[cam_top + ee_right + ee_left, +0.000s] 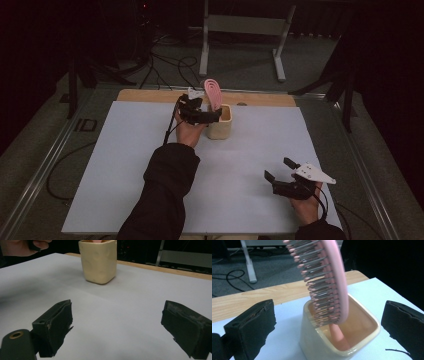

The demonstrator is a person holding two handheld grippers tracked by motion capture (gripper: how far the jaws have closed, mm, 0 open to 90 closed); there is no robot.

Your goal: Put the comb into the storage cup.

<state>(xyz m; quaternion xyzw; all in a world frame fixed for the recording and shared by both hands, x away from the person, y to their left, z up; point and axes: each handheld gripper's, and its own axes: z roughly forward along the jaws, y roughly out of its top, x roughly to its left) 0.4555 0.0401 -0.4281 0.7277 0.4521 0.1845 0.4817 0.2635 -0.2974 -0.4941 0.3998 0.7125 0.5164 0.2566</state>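
Left gripper (329, 322) held wide open, jaws spread either side of cream square ceramic cup (337, 340), neither jaw touching it. Pink plastic hairbrush (324, 282) stood handle-down inside cup, tilted, bristled head raised above rim. Right gripper (117, 327) held open, nothing between jaws, well apart from cup, low over white-covered table (125, 165).

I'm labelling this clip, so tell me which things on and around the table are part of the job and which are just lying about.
Part of the job:
- pink hairbrush, standing handle-down in the cup
- cream cup on the white sheet
- left claw, open beside the cup
- right claw, open, apart from the cup

Just lying about:
- metal stand behind the table
- floor cables
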